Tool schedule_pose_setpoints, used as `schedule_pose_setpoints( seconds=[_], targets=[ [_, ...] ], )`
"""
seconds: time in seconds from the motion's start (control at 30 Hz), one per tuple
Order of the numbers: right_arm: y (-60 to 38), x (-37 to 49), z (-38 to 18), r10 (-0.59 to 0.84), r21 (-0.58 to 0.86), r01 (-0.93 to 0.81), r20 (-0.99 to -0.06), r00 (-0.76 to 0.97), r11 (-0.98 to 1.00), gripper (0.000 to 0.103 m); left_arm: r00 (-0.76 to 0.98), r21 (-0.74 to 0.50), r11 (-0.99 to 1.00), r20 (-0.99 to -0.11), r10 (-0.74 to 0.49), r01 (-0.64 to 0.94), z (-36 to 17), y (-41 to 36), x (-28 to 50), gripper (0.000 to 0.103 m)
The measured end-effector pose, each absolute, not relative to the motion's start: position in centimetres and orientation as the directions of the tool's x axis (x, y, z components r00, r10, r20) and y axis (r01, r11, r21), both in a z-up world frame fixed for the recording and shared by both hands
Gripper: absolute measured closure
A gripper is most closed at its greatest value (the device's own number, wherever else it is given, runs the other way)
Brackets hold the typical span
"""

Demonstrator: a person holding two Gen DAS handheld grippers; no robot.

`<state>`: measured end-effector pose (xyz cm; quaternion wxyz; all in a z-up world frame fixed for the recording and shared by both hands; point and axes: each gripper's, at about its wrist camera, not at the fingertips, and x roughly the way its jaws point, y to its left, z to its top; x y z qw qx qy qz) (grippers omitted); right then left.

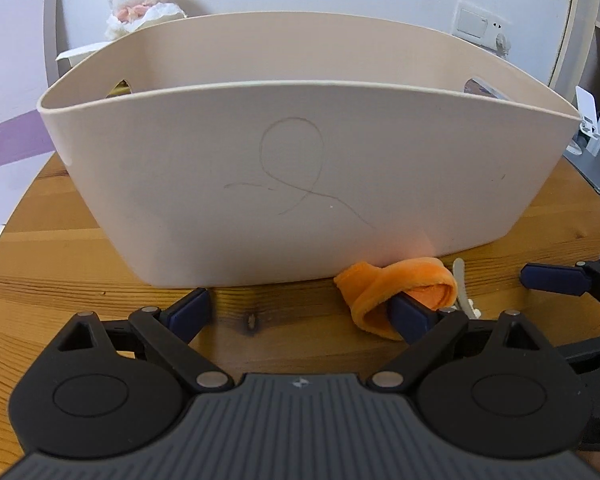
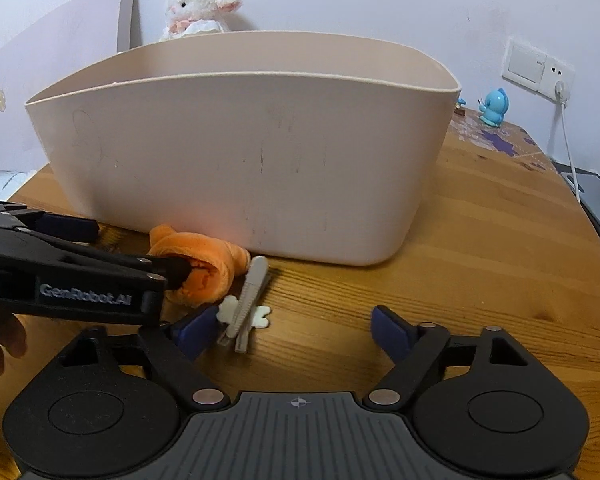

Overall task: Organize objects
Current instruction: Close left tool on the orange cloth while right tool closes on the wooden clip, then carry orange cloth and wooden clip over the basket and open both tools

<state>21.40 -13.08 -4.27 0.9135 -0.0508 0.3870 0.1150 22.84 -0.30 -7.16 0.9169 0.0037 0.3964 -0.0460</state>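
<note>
A round wooden tabletop [image 2: 480, 264] stands near a pale wall with a switch plate [image 2: 538, 66], and a plush lamb [image 2: 202, 8] sits behind a big beige plastic basket [image 2: 240, 168]. The things to organize lie in front of the basket, at the foot of its near wall: an orange plush band [image 1: 396, 284], rolled up and soft, and just beside it, on its right, a grey hair clip [image 2: 248, 300] with a cream bow.

The left tongs [image 1: 304, 312] are spread wide; one finger is pushed inside the loop of the band and the other is far from it, so nothing is gripped yet. The right tongs [image 2: 296, 332] are also wide open, low over the wood, with their left finger touching the bow of the clip.

I judge that the step in hand is picking up these two small things for the basket. To do it well, the left tongs should close slowly on the thick part of the band, because plush slides and squashes. The right tongs should shift left so that the clip comes between both fingers, then pinch its narrow body, not the bow. The two tools are very close, so one should lift first to avoid a bump. The basket wall is high, and each thing must clear the rim.
</note>
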Motion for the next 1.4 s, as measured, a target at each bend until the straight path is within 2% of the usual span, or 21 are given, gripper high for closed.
schedule_pose_setpoints(
  seconds=[0.07,0.1,0.13,0.17,0.2,0.23,0.3,0.33,0.37,0.47,0.73,0.8,1.1,1.4],
  targets=[
    [-13.2,21.2,-4.2,0.175,-0.003,-0.253,-0.714,0.678,0.967,0.031,0.688,-0.032,0.996,-0.721,-0.082,0.085,-7.1,-0.3,22.7,0.013],
    [-13.1,21.2,-4.1,0.18,-0.001,-0.259,-0.714,0.676,0.966,0.036,0.693,-0.026,0.996,-0.717,-0.078,0.085,-7.0,-0.5,22.7,0.021],
    [-13.1,21.0,-4.0,0.186,0.002,-0.263,-0.714,0.675,0.965,0.045,0.697,-0.016,0.996,-0.714,-0.073,0.087,-7.0,-0.6,22.6,0.026],
    [-13.0,20.9,-4.0,0.191,0.001,-0.27,-0.713,0.675,0.963,0.054,0.7,-0.013,0.995,-0.71,-0.076,0.095,-6.9,-0.8,22.6,0.034],
    [-12.8,20.7,-3.9,0.195,-0.001,-0.28,-0.711,0.675,0.96,0.057,0.702,-0.016,0.995,-0.708,-0.083,0.101,-6.9,-0.8,22.5,0.043],
    [-12.8,20.6,-3.9,0.201,-0.003,-0.288,-0.71,0.675,0.957,0.064,0.702,-0.021,0.994,-0.706,-0.092,0.109,-6.8,-0.7,22.2,0.047],
    [-12.6,20.3,-3.9,0.211,-0.006,-0.304,-0.708,0.674,0.953,0.075,0.7,-0.027,0.99,-0.705,-0.115,0.136,-6.7,-0.8,21.9,0.07],
    [-12.5,20.2,-3.9,0.212,-0.008,-0.307,-0.707,0.675,0.952,0.084,0.697,-0.033,0.988,-0.705,-0.131,0.152,-6.6,-1.0,21.9,0.076],
    [-12.5,20.1,-3.9,0.212,-0.011,-0.31,-0.708,0.674,0.951,0.085,0.694,-0.039,0.986,-0.706,-0.142,0.162,-6.7,-1.1,21.8,0.084],
    [-12.5,20.0,-3.8,0.203,-0.017,-0.304,-0.709,0.676,0.953,0.085,0.691,-0.039,0.983,-0.706,-0.154,0.179,-6.7,-1.2,21.7,0.096],
    [-13.6,19.1,-3.4,0.199,0.01,-0.273,-0.711,0.674,0.962,0.086,0.672,-0.061,0.983,-0.723,-0.161,0.17,-6.6,-0.1,20.8,0.1],
    [-13.7,18.7,-3.1,0.199,0.013,-0.269,-0.708,0.678,0.963,0.092,0.67,-0.067,0.983,-0.723,-0.166,0.171,-6.6,0.1,20.3,0.1],
    [-14.4,16.2,-1.4,0.198,0.012,-0.26,-0.68,0.706,0.966,0.091,0.693,-0.069,0.985,-0.703,-0.158,0.155,-5.4,1.3,17.5,0.1],
    [-15.1,11.9,2.5,0.201,-0.002,-0.251,-0.594,0.779,0.968,0.091,0.743,-0.05,0.99,-0.656,-0.13,0.13,-2.3,2.8,13.9,0.1]
  ],
)
